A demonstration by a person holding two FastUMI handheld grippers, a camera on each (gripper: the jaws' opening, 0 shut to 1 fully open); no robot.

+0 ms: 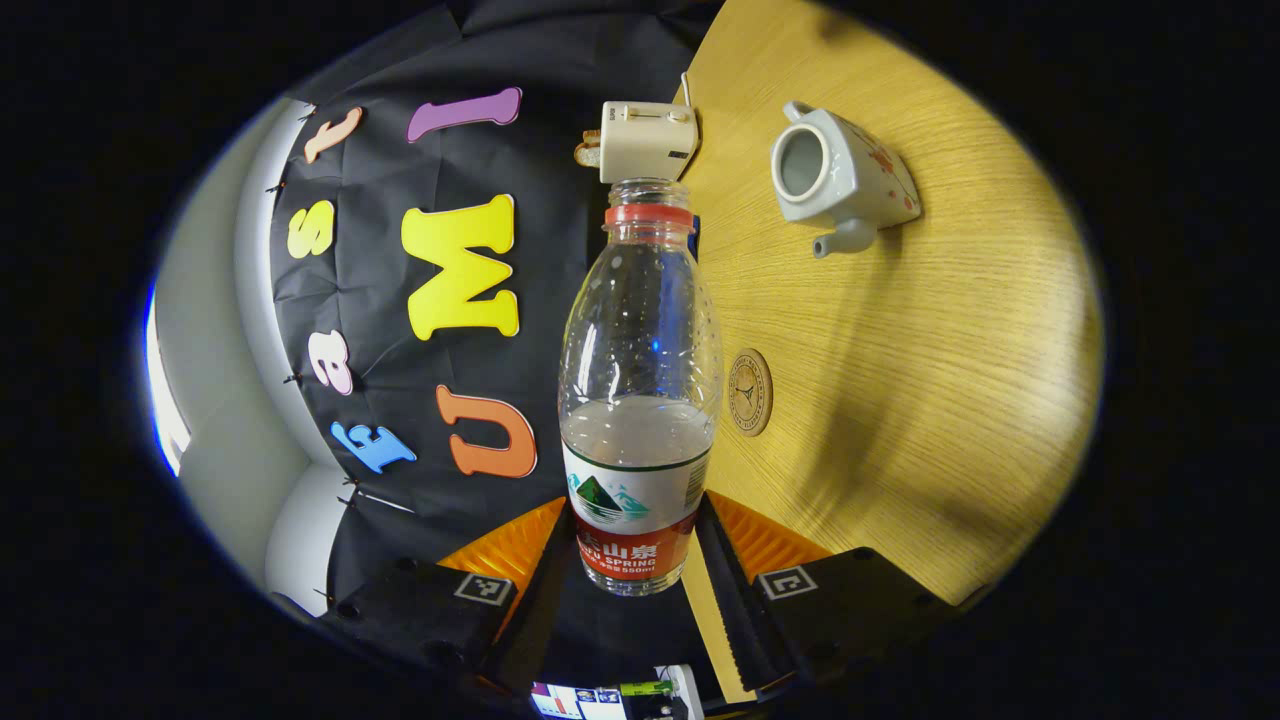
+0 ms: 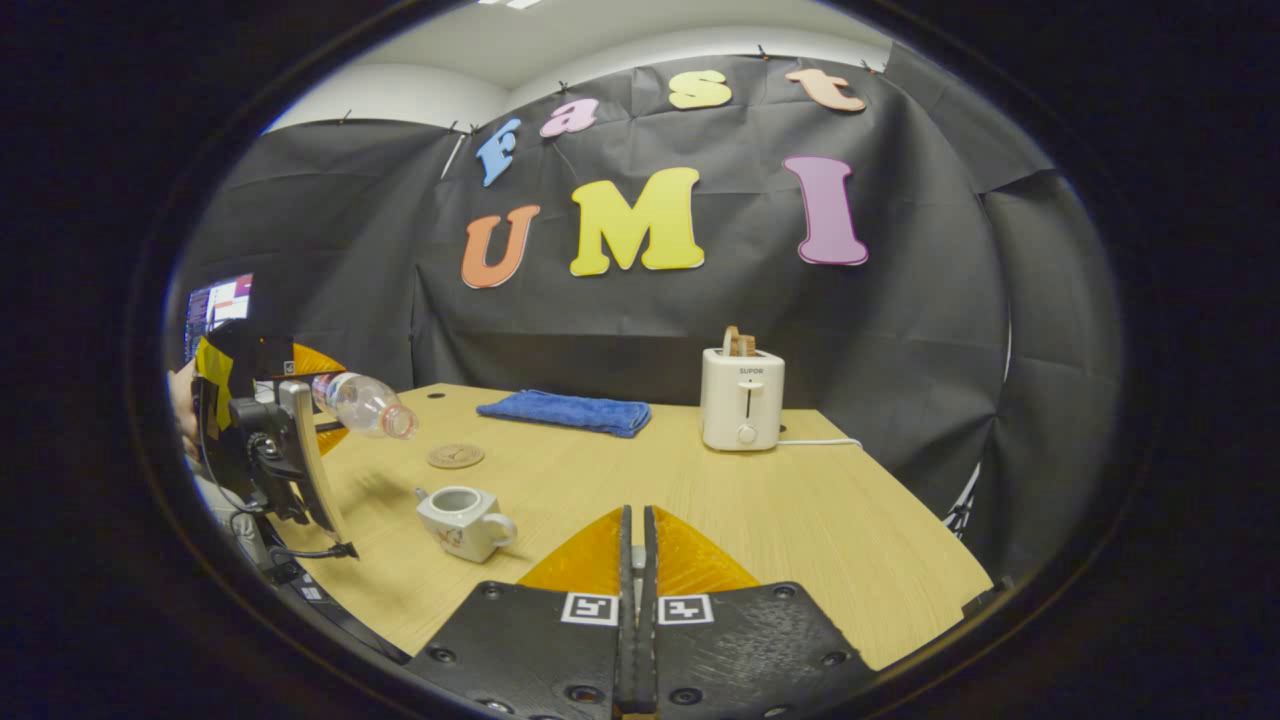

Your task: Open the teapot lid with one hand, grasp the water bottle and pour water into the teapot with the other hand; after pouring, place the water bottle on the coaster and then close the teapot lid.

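The left tool clamps the clear plastic water bottle by its labelled base, tipped sideways above the wooden bench, neck uncapped. The right tool sits pressed shut, its fingers nearly touching. The white ceramic teapot stands lidless near the round coaster; a cream toaster reads SUPOR.
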